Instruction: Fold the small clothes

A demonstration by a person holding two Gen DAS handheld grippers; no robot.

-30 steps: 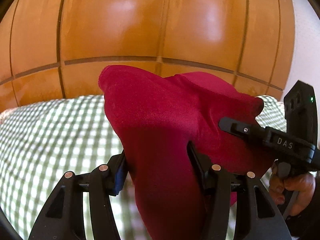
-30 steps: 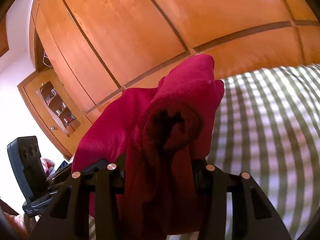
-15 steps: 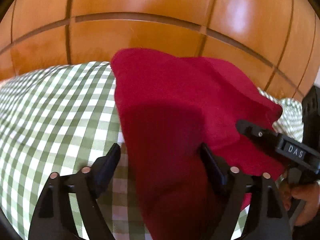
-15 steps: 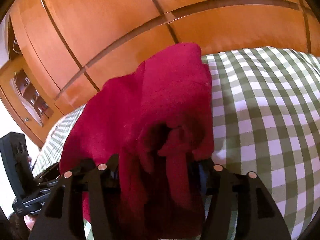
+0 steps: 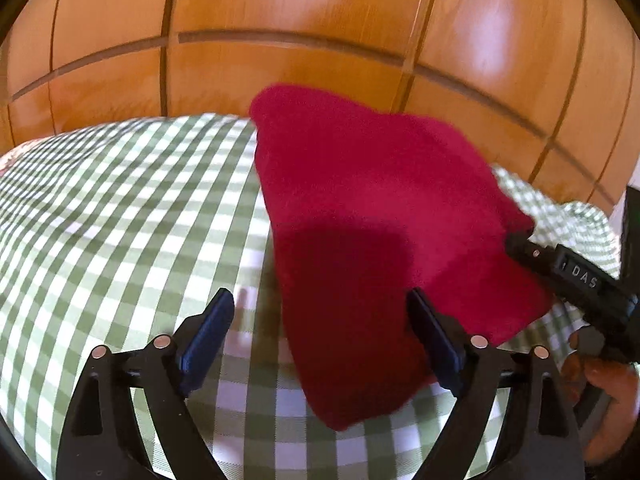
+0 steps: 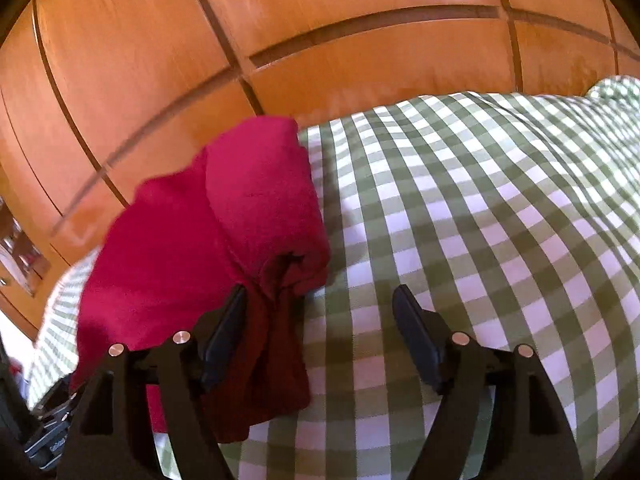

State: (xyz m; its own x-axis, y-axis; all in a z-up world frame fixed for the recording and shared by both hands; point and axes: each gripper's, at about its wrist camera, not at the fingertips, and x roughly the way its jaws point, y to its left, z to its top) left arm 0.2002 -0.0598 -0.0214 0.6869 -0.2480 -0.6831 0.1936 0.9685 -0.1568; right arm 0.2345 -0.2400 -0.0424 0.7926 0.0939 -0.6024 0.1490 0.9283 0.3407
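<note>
A folded red garment (image 5: 372, 216) lies on the green-and-white checked cloth (image 5: 120, 216). My left gripper (image 5: 320, 336) is open, its fingers wide apart; the garment's near end lies between them, against the right finger (image 5: 436, 340). In the right wrist view the red garment (image 6: 224, 248) lies bunched at the left. My right gripper (image 6: 316, 336) is open; the garment's near end rests against its left finger (image 6: 224, 336), and checked cloth (image 6: 480, 220) shows in the gap. The right gripper's body (image 5: 576, 280) shows at the right of the left wrist view.
An orange wooden panelled wardrobe (image 5: 320, 28) stands right behind the checked surface and fills the upper half of both views (image 6: 280, 20). A shelf niche (image 6: 20, 256) shows at the far left. The checked cloth spreads wide to the right (image 6: 540, 160).
Both grippers have opened and let go of the red garment. It has come down from mid-air and now lies on the checked cloth.
</note>
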